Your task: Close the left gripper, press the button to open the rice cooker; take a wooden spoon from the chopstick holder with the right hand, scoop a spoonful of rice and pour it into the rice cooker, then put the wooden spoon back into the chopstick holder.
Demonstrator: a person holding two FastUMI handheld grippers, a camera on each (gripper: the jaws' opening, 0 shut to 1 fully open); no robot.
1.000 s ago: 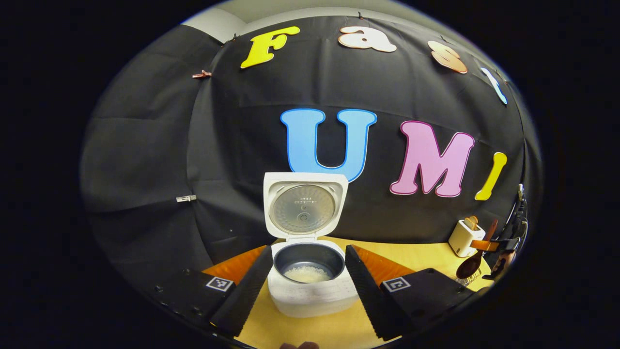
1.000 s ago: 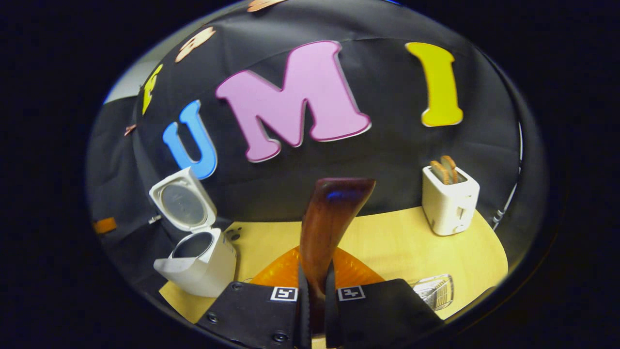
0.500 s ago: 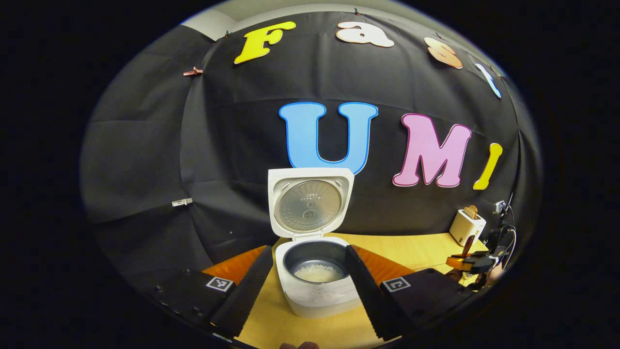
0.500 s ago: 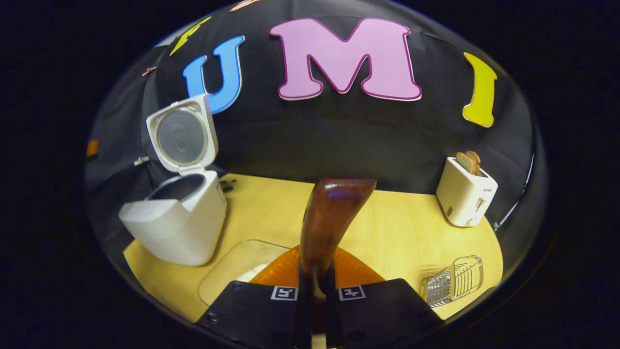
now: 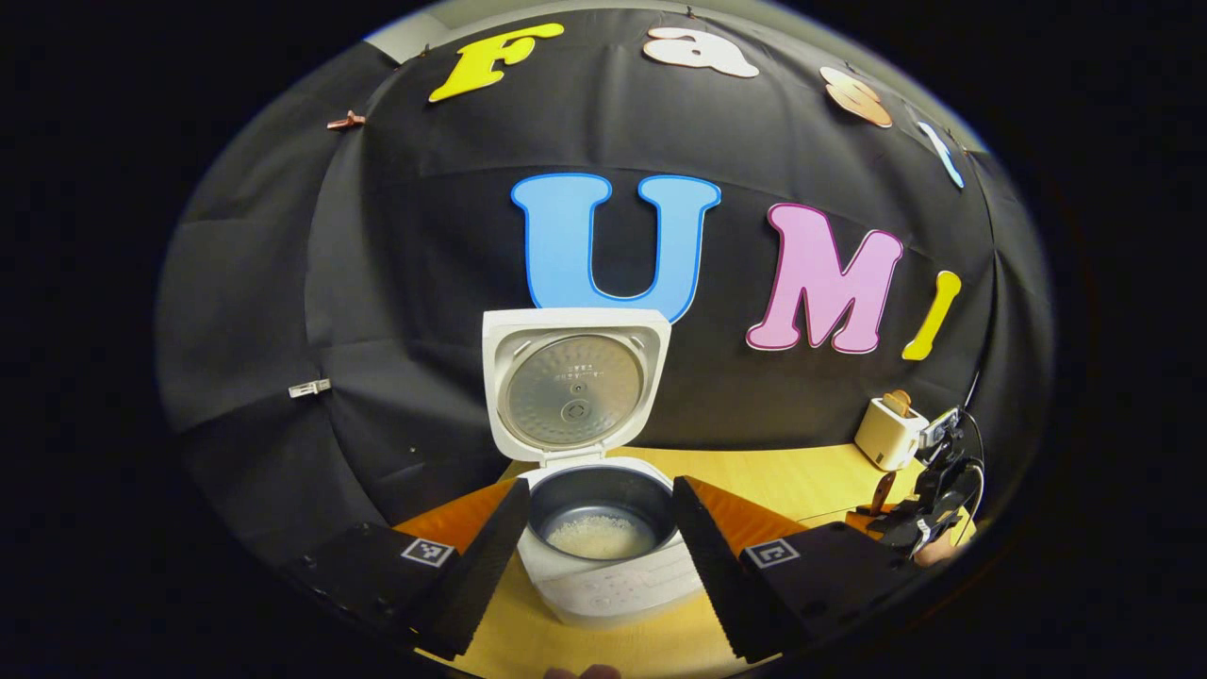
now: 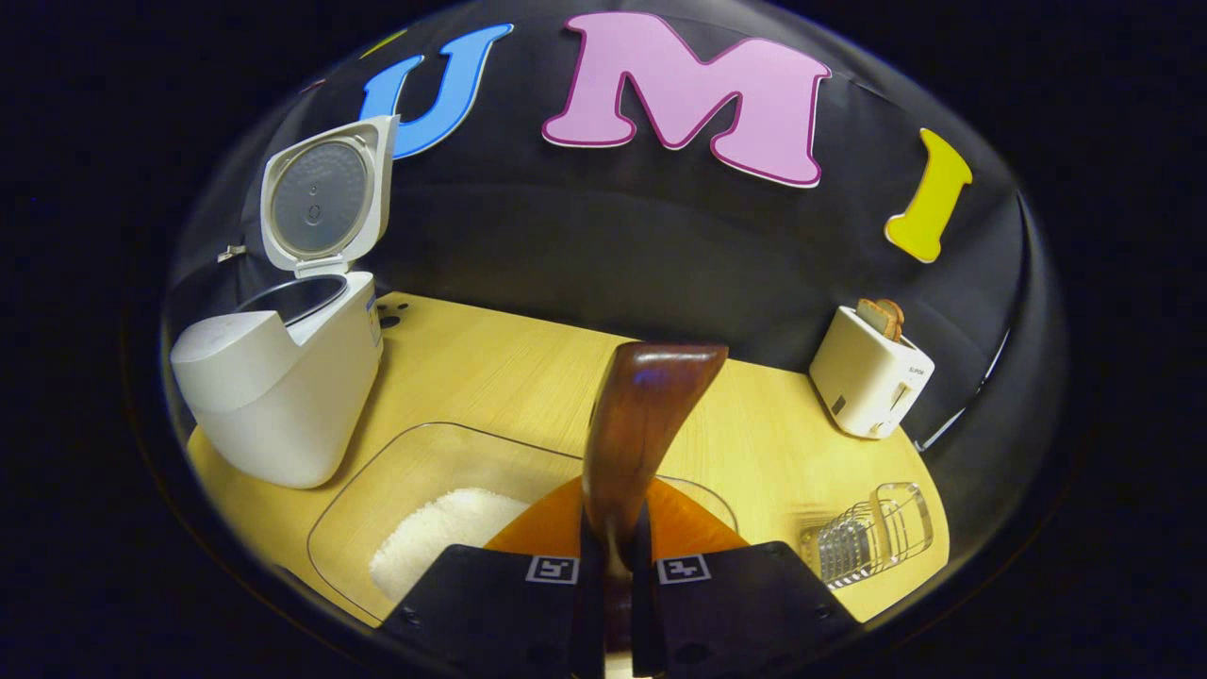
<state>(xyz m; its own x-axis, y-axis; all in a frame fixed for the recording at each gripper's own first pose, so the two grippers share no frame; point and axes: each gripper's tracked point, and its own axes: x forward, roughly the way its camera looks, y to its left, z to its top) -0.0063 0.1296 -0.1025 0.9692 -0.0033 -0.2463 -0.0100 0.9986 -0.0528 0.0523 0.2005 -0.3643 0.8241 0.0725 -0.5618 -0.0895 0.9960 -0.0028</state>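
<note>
Right tool (image 6: 609, 575) clamps the dark, glossy wooden spoon (image 6: 639, 424) (bowl seemingly hidden); left tool (image 5: 594, 556) apart.

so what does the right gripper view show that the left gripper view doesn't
Right gripper view alone: the clear tray with a heap of rice, the wire chopstick holder, and the right gripper shut on the wooden spoon.

Left gripper view alone: the left gripper open in front of the cooker, rice in the cooker's pot, and the right gripper seen from afar at the right edge.

Both: the rice cooker with its lid up, the toaster and the wooden table.
</note>
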